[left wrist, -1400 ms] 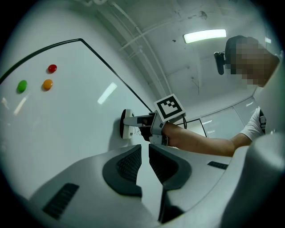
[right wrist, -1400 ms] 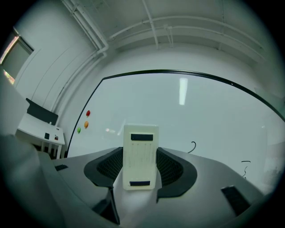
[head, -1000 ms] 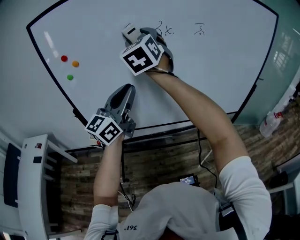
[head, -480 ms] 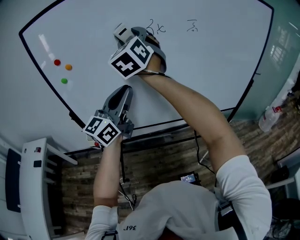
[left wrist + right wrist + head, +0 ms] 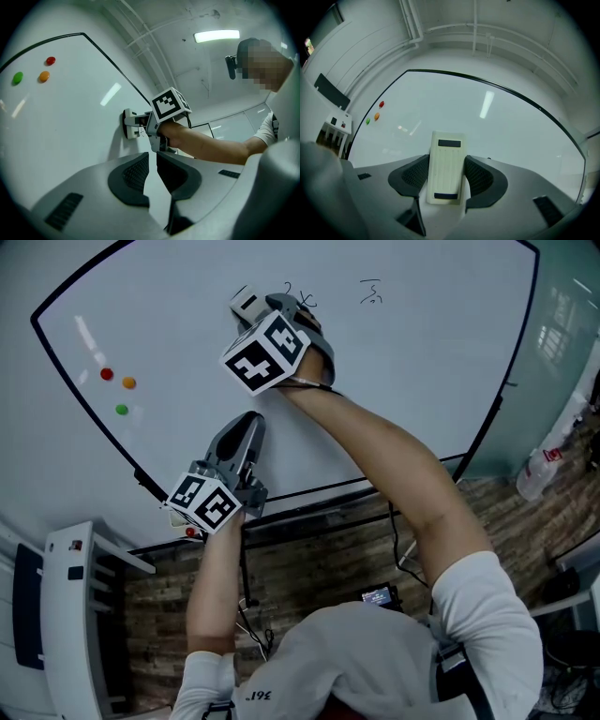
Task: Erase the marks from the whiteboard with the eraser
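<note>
The whiteboard [image 5: 412,381] bears two small groups of black marks: one [image 5: 300,298] just right of my right gripper, another [image 5: 371,293] further right. My right gripper [image 5: 255,310] is shut on the cream eraser [image 5: 246,304], pressed flat against the board; in the right gripper view the eraser [image 5: 446,166] sits upright between the pads. My left gripper [image 5: 251,423] hangs lower down by the board's bottom edge, shut and holding nothing. The left gripper view shows its jaws [image 5: 152,176] nearly touching, with the eraser [image 5: 129,124] on the board [image 5: 70,122] ahead.
Red [image 5: 107,374], orange [image 5: 128,382] and green [image 5: 121,410] magnets stick at the board's left. A ledge [image 5: 309,507] runs under the board. A white cabinet [image 5: 66,615] stands at lower left, a bottle [image 5: 534,476] at right, a small device [image 5: 377,596] on the wooden floor.
My right gripper has slid the eraser a little to the right, closer to the nearer marks, which it now partly covers. The left gripper has stayed where it was.
</note>
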